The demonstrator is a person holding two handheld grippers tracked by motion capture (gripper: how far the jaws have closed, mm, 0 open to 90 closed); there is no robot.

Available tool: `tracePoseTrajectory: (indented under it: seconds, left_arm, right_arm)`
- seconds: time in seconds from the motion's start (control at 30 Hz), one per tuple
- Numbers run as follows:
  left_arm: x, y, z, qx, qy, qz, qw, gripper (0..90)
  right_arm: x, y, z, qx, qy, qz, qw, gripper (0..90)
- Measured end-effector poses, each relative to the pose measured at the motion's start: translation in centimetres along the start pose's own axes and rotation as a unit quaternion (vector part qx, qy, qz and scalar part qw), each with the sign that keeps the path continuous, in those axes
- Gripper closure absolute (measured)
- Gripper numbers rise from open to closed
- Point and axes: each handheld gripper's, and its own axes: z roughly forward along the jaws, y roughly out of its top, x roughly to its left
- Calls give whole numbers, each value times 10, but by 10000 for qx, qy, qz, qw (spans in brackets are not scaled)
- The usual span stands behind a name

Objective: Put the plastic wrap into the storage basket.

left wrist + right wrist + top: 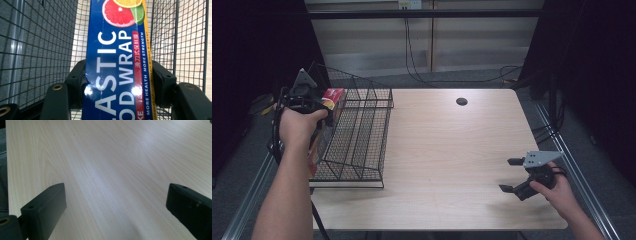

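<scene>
A long blue box of plastic food wrap, printed with citrus slices, stands on end inside the black wire basket at the table's left edge. Its red top shows by my left hand in the high view. My left gripper is shut on the box, one pad pressed on each long side, with basket mesh all around. My right gripper hovers low over the bare wooden table near its front right corner. Its jaws stand wide open around nothing in the right gripper view.
A dark round cable hole lies at the back of the table. Cables hang behind the far edge. Metal rails run along both sides of the table, and dark curtains close in left and right.
</scene>
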Motion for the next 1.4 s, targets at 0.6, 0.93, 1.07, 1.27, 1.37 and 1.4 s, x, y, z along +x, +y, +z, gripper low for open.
tracePoseTrajectory:
  seconds: [0.6,0.93,1.07,1.27,1.37,1.4]
  left_arm:
    - [5,3,-4,-55,-16,-104,9999,394]
    - [2,5,-17,-393,-410,-129,9983,388]
    - [4,4,-17,-432,-394,-101,9982,345]
    - [2,5,-26,-659,-548,-47,9963,234]
    - [-2,5,-27,-735,-599,23,9955,214]
    - [-5,5,-29,-738,-627,88,9953,214]
  right_arm:
    - [0,0,-1,-6,8,3,10000,26]
    - [0,1,-1,-18,15,-5,10000,26]
    - [0,0,-2,-7,-28,4,10000,26]
    - [0,0,-1,-1,-11,8,10000,26]
    - [0,0,-2,-19,-22,19,10000,26]
    - [0,0,-2,-19,-22,19,10000,26]
